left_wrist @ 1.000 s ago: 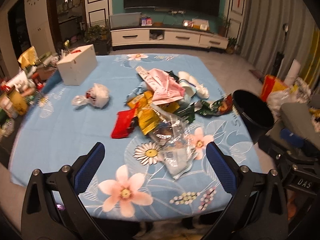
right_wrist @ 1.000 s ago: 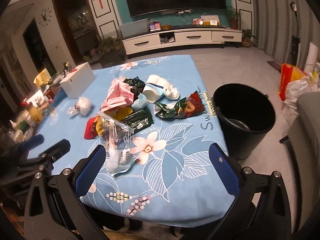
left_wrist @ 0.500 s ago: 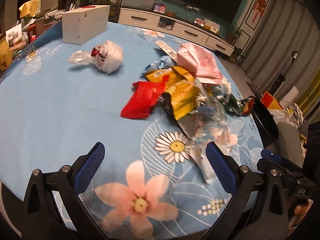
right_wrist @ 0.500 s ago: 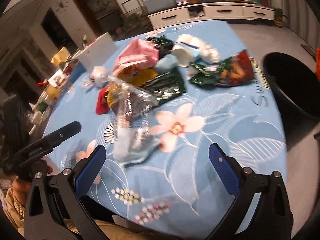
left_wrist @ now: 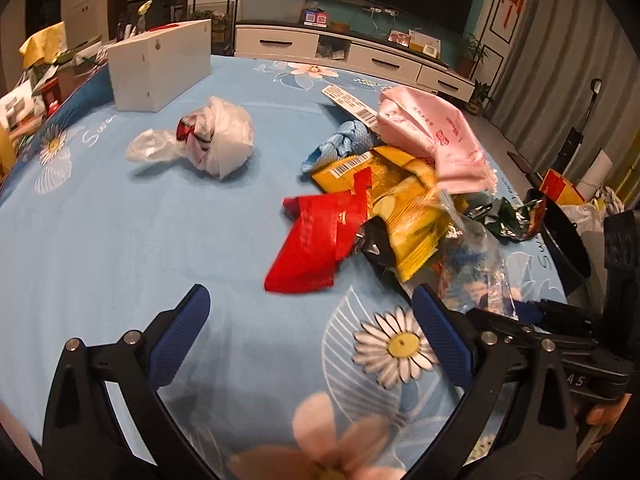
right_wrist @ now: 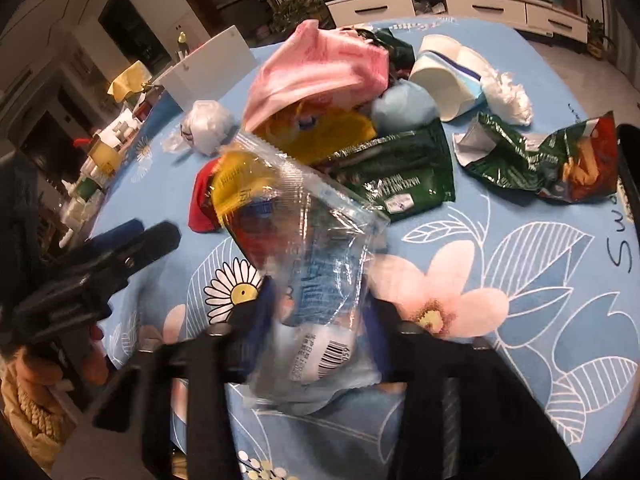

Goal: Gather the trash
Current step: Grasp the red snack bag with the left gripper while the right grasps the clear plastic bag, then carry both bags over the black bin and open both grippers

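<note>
Right wrist view: right gripper (right_wrist: 320, 312) jaws just closing on clear plastic wrapper (right_wrist: 316, 248), bottom centre, looks pinched; first trash grabbed. Left gripper (left_wrist: 308, 340) wide open, empty.

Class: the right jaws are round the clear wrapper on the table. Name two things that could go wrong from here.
1. The right gripper has just been closing on the clear wrapper; the slick film might slip out when lifted.
2. The wrapper overlaps the yellow packet, which might get dragged along.
</note>
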The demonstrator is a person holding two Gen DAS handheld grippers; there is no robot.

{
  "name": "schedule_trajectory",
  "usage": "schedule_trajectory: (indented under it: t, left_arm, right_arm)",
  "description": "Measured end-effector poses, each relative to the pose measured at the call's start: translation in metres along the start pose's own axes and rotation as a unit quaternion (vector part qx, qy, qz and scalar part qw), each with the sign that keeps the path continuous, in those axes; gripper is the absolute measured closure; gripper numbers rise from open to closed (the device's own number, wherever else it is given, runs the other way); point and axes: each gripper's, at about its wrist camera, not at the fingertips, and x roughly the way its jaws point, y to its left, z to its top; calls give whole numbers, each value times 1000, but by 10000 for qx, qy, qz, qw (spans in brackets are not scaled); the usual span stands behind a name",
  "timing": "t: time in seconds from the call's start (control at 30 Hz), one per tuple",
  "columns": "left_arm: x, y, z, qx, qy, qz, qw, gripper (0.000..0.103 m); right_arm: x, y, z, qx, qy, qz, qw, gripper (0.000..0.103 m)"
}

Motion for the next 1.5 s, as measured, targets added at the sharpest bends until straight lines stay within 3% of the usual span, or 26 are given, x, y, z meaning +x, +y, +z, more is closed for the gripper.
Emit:
schedule_trajectory:
  t: [0.07, 0.13, 0.2, 0.33, 0.43, 0.5, 0.77, 0.93, 1.2, 1.5]
  left_arm:
    - [9, 0, 6, 115, 37, 29, 9999, 5]
    - [18, 0, 10, 190, 54, 50, 9998, 7]
    - [29, 1, 14, 270, 116, 88, 9995, 17]
    - [47, 1, 18, 381, 232, 109, 9989, 27]
    - [54, 2, 20, 421, 231, 141, 9987, 44]
    - [55, 4, 20, 377, 226, 138, 9989, 63]
    - [15, 12, 15, 131, -34, -162, 9998, 67]
    - [-22, -9, 19, 353, -300, -417, 9981, 67]
    - [-47, -84, 33, 950, -482, -1059, 9887, 66]
    - [-12, -210, 53, 1738, -203, -1880, 9664, 66]
  right_arm:
    - [-7, -2, -2, -77, 39, -70, 9999, 80]
    - [-22, -3, -9, -201, 48, 26, 9998, 81]
    - [-37, -5, -14, -300, -28, 36, 9995, 81]
    - [-69, -15, -20, -323, -338, 125, 9988, 81]
    - [-80, -14, -18, -400, -528, 118, 9977, 81]
    - [-83, -11, -16, -432, -587, 113, 9973, 81]
    - [-87, -17, -10, -166, -788, 117, 9967, 81]
    - [-108, -41, -12, 211, -1135, -41, 9933, 81]
    - [-146, -98, -24, 992, -1738, -517, 9784, 81]
    - [-179, -177, -43, 2162, -2276, -1029, 9438, 81]
